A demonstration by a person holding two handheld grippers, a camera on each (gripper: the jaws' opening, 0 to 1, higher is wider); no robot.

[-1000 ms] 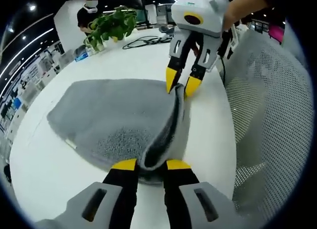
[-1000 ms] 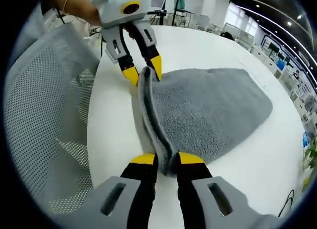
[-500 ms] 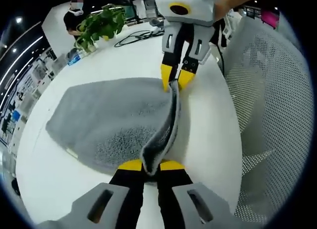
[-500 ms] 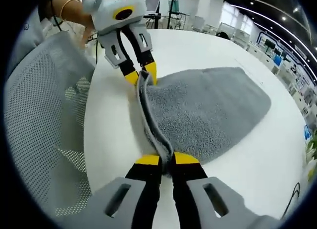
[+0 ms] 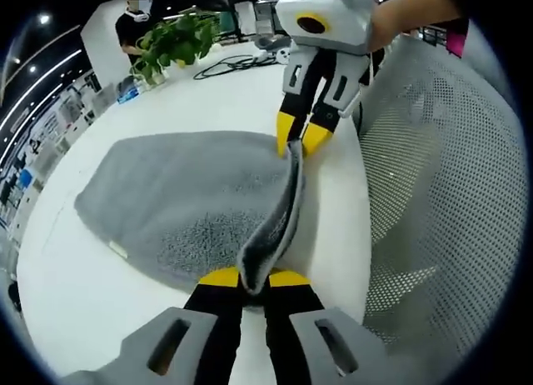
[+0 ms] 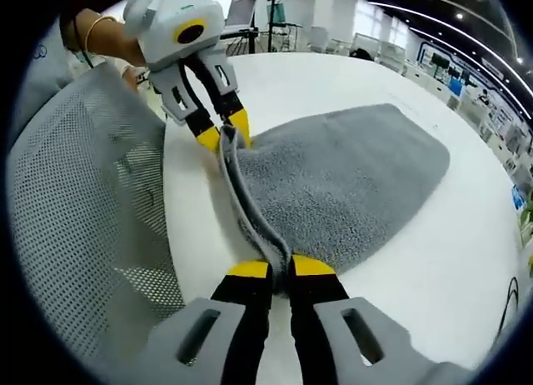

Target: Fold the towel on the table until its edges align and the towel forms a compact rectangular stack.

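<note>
White table (image 5: 191, 97) beside a mesh chair (image 5: 441, 193). Grey towel (image 5: 183, 193) spread flat on it, near edge lifted into a ridge. Left gripper (image 5: 246, 278) clamped on one end of that ridge, right gripper (image 6: 280, 267) pinching the other. Potted plant (image 5: 175, 39) at far side

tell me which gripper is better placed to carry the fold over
Neither alone: the left gripper and right gripper are each shut on a corner of the towel, its edge lifted between them.
</note>
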